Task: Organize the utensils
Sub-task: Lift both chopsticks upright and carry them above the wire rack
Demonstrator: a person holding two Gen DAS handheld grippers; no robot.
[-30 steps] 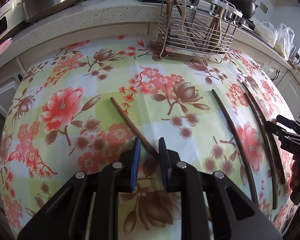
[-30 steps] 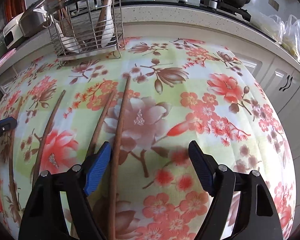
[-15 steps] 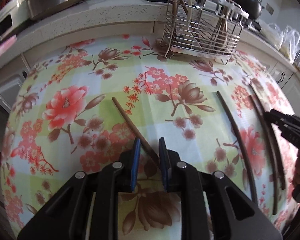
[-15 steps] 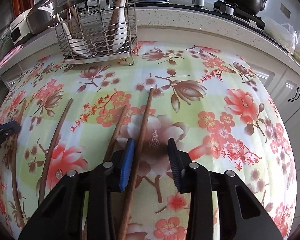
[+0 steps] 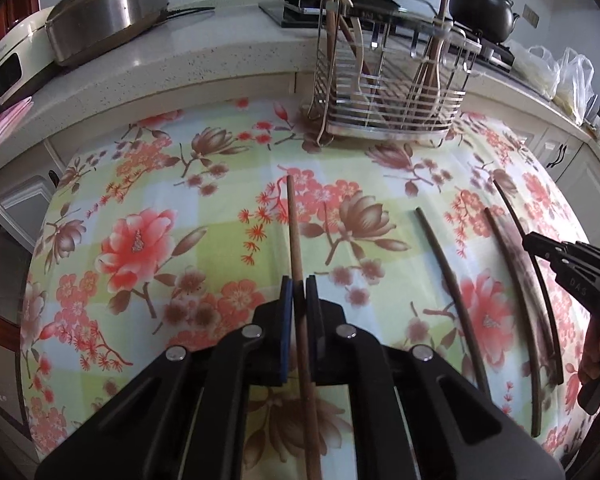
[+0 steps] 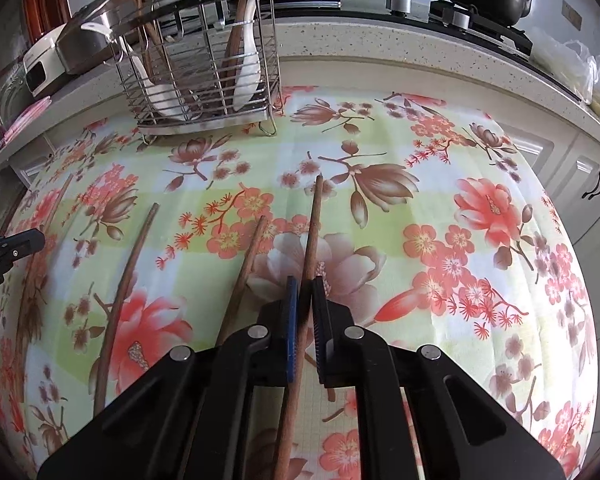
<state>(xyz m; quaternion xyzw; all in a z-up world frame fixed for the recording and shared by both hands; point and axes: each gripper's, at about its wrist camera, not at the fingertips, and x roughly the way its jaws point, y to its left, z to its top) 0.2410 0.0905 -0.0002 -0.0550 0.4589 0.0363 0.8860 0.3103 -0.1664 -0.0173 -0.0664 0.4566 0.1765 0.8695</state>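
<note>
Each hand-held gripper, left (image 5: 299, 294) and right (image 6: 305, 294), is closed on one brown wooden chopstick (image 5: 296, 240) (image 6: 312, 232). Two more chopsticks (image 6: 126, 280) (image 6: 246, 268) lie on the floral desk (image 6: 460, 240), before the wire utensil rack (image 6: 204, 76).

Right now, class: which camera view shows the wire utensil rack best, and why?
The right wrist view: the wire utensil rack appears large, with white spoons visible through its bars. The left wrist view shows the same rack smaller, and its contents are harder to tell apart.
</note>
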